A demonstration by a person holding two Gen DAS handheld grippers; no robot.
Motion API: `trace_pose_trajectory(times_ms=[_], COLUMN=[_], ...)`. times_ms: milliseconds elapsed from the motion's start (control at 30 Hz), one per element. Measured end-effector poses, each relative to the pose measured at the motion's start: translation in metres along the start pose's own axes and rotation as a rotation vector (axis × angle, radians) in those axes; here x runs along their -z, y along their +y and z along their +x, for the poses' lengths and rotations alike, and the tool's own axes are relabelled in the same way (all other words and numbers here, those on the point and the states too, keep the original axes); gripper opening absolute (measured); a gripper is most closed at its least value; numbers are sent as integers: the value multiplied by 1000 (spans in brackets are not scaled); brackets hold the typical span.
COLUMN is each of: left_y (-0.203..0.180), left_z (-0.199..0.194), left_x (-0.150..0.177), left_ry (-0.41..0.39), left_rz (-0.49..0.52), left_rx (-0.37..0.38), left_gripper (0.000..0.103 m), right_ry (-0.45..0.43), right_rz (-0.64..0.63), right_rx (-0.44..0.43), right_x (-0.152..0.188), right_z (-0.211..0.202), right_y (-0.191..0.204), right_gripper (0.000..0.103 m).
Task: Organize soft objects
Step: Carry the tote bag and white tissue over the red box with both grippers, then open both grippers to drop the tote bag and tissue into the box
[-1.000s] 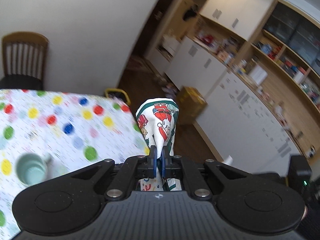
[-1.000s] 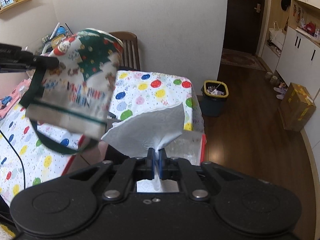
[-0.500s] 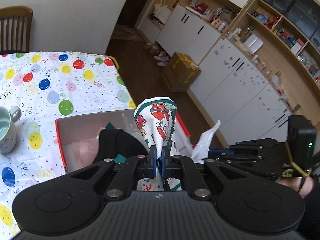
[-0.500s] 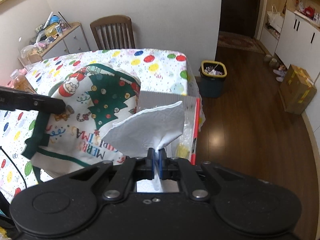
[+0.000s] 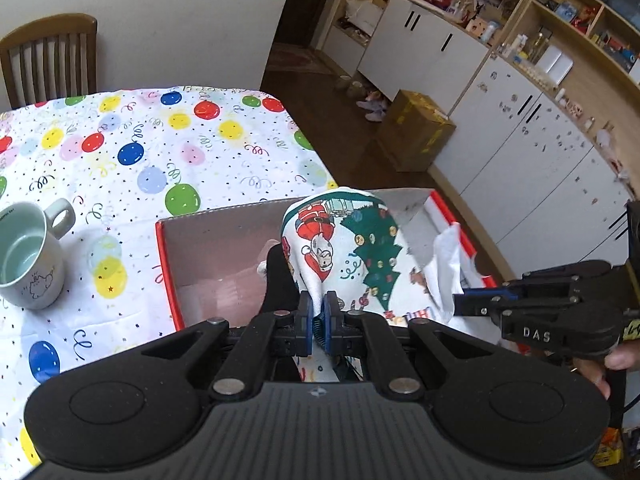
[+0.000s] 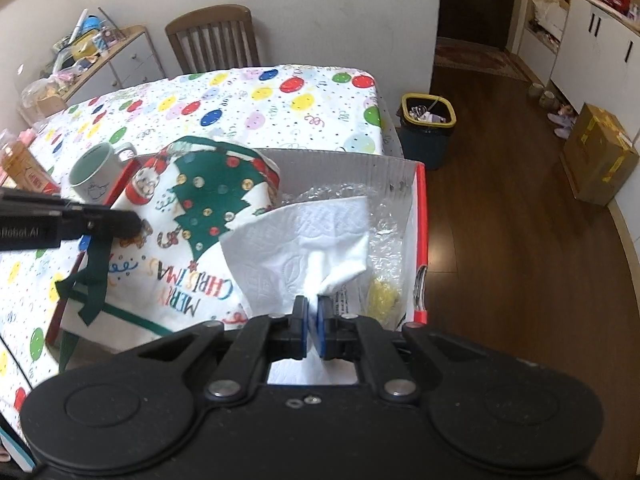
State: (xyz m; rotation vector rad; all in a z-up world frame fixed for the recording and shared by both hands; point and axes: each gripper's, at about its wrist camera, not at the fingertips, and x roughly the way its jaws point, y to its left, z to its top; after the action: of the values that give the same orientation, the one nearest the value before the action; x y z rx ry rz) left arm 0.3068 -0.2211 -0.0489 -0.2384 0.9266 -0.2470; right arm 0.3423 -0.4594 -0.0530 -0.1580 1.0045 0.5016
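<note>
My left gripper [image 5: 316, 312] is shut on a white Christmas cloth [image 5: 344, 248] printed with a Santa and a green tree. The cloth drapes over the open red box [image 5: 164, 264] with grey inner walls. Seen from the right wrist, the same cloth [image 6: 200, 216] reads "MERRY CHRISTMAS", trails a green strap, and hangs from the left gripper [image 6: 132, 224]. My right gripper [image 6: 313, 312] is shut on a white embossed paper towel [image 6: 304, 240] above the box's right half [image 6: 340, 172]. The left wrist view shows that gripper [image 5: 460, 306] and towel [image 5: 452, 264] to the right of the cloth.
A pale green mug [image 5: 28, 256] stands left of the box on the balloon-print tablecloth [image 5: 160, 140]. Clear bubble wrap [image 6: 384, 216] lies inside the box. A bin [image 6: 428, 128], a cardboard carton [image 6: 596, 156] and a wooden chair [image 6: 212, 40] stand around the table.
Both grippers have come down toward the red box, each still holding its piece. The Christmas cloth, up in the air before, now drapes low over the box beside the paper towel.
</note>
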Motion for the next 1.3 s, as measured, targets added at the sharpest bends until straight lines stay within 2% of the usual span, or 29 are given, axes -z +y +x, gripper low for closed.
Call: trace_pose_trajectory(times_ms=[300,500,633,667,733,867,1067,1200,1300], left_y=[0,-1,0,0,-2,-6,-10,-14,-17], left_z=[11,4,-1,-4,-8,-20,-43,-61,-75], left_x=[4,3,4,5,6,9,16,21,26], left_ry=[2,-6,-9,-15,-25,-60,-119,-159,-188], left_rz=[3,-2,-12,-6,0,33,74,100,122], left_rx=[-29,-32,-13,-15,-14,-19,-23,-34,-38], left_gripper=[8,17,35,46,59,60,66,67,71], right_ry=[2,5,-5,-8,-19,-40,-78,-136,-180], right_rz=[18,40,56,57,62,65,77,86,84], right_rx=[-22,-19,-12,-11,-9,-6,-1,-14,-20], right_x=[-1,0,3,3,4,7,13,19,25], right_z=[8,-3,-11,-13,-18,-27,-40,-57,-72], right_y=[-1,-8,-10,-11,-10,-9,-7,-3,6], right_gripper=[5,6,7,8,9,13,24,53,58])
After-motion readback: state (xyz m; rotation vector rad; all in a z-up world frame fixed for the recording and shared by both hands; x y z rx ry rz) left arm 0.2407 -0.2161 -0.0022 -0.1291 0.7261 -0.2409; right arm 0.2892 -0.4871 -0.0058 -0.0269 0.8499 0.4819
